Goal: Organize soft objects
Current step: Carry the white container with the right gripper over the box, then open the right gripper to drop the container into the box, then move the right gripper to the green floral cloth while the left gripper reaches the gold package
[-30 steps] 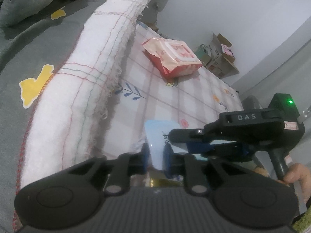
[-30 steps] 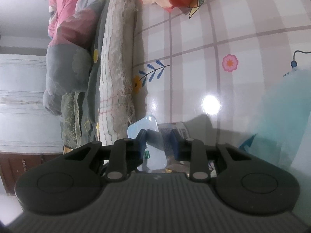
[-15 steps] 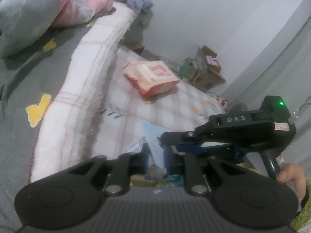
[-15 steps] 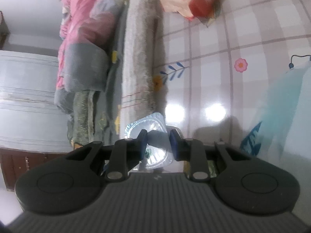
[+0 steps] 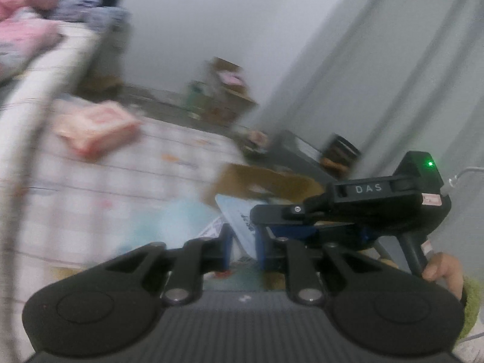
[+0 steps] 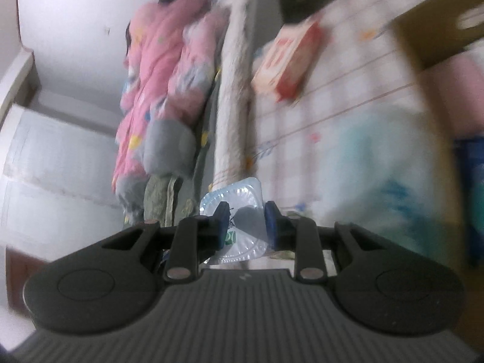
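Transport step. The left gripper [image 5: 243,246] and right gripper [image 6: 245,225] both clamp the pale-blue crinkled plastic pack [image 6: 239,211], held aloft. The brown cardboard box [image 5: 266,183] sits at 12 o'clock; next move: lower it inside.

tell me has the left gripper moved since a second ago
Yes. The left gripper has swung up and rightward: the pink pack sits further left, and a cardboard box has appeared.

Cardboard box [image 5: 266,181] just ahead — right claw [image 5: 273,230] alongside, crowding
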